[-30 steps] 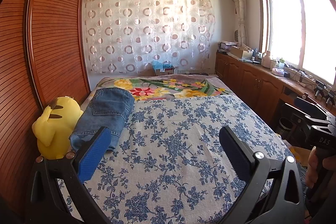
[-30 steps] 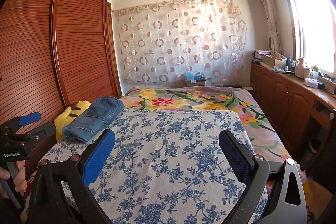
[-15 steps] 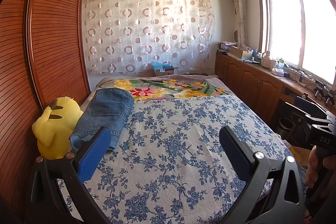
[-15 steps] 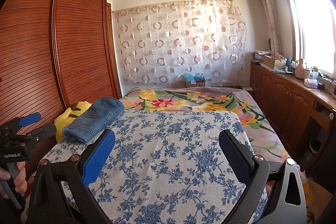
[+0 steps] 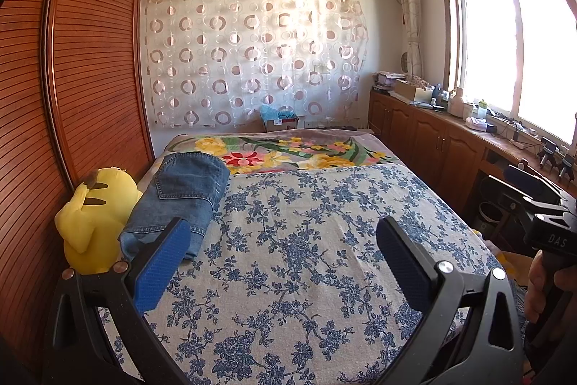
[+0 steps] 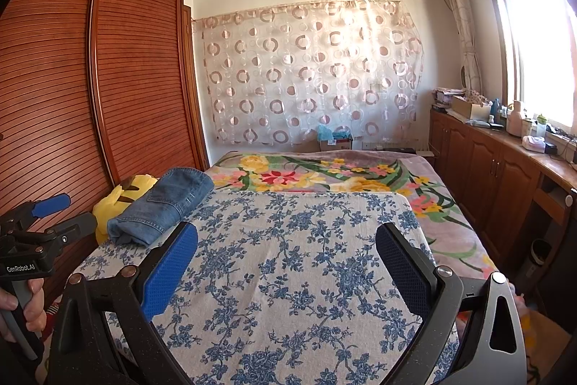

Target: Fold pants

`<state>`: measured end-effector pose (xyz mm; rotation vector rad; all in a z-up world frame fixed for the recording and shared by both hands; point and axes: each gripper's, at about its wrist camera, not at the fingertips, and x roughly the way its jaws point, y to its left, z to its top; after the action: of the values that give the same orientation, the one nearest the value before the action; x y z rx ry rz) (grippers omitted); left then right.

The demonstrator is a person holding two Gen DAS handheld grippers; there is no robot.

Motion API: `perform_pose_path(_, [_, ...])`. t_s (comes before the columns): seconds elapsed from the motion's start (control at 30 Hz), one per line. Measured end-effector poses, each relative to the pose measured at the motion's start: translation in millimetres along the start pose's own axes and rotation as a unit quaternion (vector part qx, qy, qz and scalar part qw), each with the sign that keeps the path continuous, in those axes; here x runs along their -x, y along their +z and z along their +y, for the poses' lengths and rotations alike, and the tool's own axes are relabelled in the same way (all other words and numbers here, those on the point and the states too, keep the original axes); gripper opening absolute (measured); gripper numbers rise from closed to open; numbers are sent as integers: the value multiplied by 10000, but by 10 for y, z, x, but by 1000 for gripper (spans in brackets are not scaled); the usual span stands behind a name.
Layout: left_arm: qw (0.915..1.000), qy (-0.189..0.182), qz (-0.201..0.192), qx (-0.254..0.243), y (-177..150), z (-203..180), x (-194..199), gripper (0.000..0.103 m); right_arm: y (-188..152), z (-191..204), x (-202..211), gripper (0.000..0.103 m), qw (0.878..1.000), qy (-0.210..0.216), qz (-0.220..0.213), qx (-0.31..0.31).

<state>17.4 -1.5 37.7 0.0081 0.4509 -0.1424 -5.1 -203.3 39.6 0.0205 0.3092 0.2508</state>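
1. Found the jeans [image 5: 180,197] already folded into a compact stack, lying at about 10 o'clock on the bed [image 5: 306,240], at its left edge on the blue floral sheet [image 6: 288,258].
2. Lay pressed against the yellow plush toy [image 5: 95,215] at 9 o'clock, next to the slatted wardrobe [image 5: 90,60]; back pocket faced up, hem ends toward the near side.
3. Held the left hand-held gripper [image 5: 285,251] above the near part of the bed with jaws spread wide, pinching nothing, apart from the denim.
4. Held the right hand-held gripper [image 6: 286,258] likewise spread and empty, aimed at 12 o'clock over bare sheet.
5. Judged the folding itself as done: no loose leg, no trailing waistband visible, edges fairly even.
6. Judged little left, at most a squaring of the slightly ragged near edge; could not tell the number of layers in the stack.
7. Saw no other pants on the bed awaiting folding; flowered blanket [image 6: 324,175] at 12 o'clock lay bare.
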Motion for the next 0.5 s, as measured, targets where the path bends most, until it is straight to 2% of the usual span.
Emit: perform_pose_path(0.5, [10000, 1, -27, -4, 0, -5, -26, 103, -3, 2, 6, 99, 10000, -1, -8, 8])
